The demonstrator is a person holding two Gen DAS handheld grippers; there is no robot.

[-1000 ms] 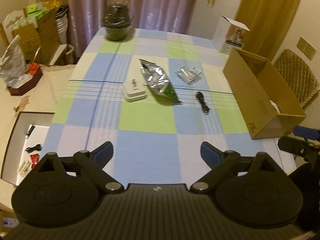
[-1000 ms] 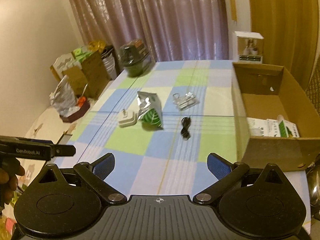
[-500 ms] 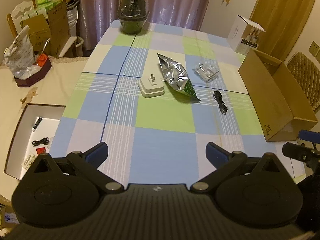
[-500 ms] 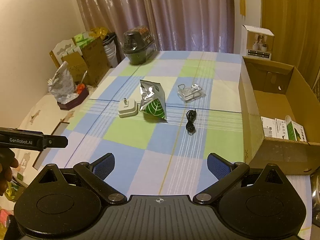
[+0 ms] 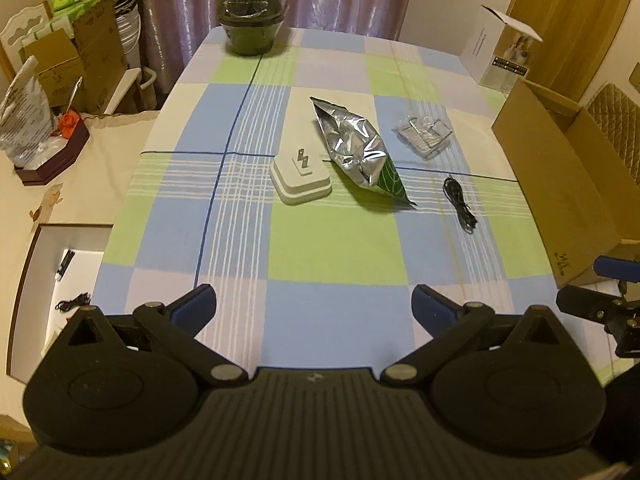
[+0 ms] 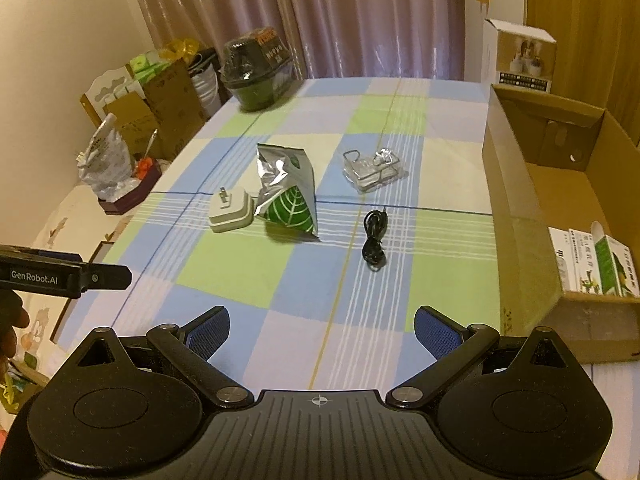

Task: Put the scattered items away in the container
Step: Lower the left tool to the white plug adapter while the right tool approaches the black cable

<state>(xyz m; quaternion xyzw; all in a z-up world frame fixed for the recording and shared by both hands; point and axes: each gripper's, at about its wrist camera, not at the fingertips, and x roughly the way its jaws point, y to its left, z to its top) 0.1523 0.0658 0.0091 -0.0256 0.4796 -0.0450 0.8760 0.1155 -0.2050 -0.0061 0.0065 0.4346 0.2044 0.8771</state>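
On the checked tablecloth lie a white charger point(image 5: 301, 178) point(image 6: 232, 214), a silver foil bag with a green leaf point(image 5: 360, 154) point(image 6: 287, 196), a clear packet of wire clips point(image 5: 423, 137) point(image 6: 374, 169) and a coiled black cable point(image 5: 460, 203) point(image 6: 374, 239). The open cardboard box point(image 5: 560, 176) point(image 6: 516, 200) stands at the table's right side with small cartons point(image 6: 596, 266) inside. My left gripper point(image 5: 314, 306) hovers open over the near table edge. My right gripper point(image 6: 322, 328) is open too, nothing between its fingers. Both are well short of the items.
A dark domed container point(image 5: 253, 12) point(image 6: 258, 72) sits at the table's far end. A white product box point(image 5: 504, 54) point(image 6: 520, 56) stands behind the cardboard box. Bags and cartons crowd the left side table point(image 5: 52, 72). A white tray point(image 5: 60, 276) lies lower left.
Both grippers have moved forward and lower toward the table, so the items look larger and nearer. The left jaws spread slightly wider. Nothing on the table has moved.
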